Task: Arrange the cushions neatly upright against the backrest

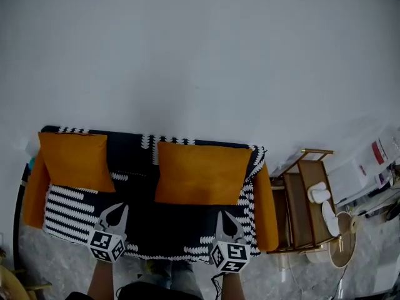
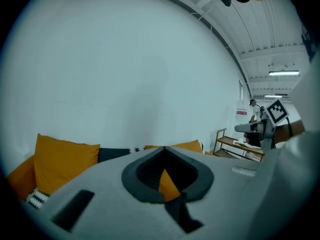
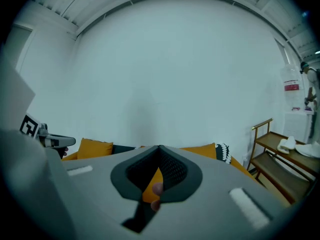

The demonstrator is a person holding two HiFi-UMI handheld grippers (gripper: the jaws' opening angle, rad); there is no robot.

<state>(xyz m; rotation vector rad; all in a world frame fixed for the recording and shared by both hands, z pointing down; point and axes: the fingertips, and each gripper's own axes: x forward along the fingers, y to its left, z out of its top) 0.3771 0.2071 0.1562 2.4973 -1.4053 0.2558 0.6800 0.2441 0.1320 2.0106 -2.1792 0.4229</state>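
Two orange cushions stand upright against the backrest of a sofa (image 1: 134, 230) with a black-and-white patterned cover. The left cushion (image 1: 75, 161) is the smaller, the right cushion (image 1: 203, 172) the wider. My left gripper (image 1: 119, 209) and right gripper (image 1: 226, 217) hover over the seat's front part, both shut and empty, clear of the cushions. In the left gripper view the shut jaws (image 2: 163, 150) point over the left cushion (image 2: 62, 159). In the right gripper view the shut jaws (image 3: 160, 148) point towards the right cushion (image 3: 200, 150).
Orange armrests (image 1: 267, 208) bound the sofa on both sides. A wooden rack (image 1: 305, 208) with white items stands to the sofa's right, with a round stand (image 1: 342, 245) and stacked boxes (image 1: 369, 167) beyond. A plain white wall rises behind the backrest.
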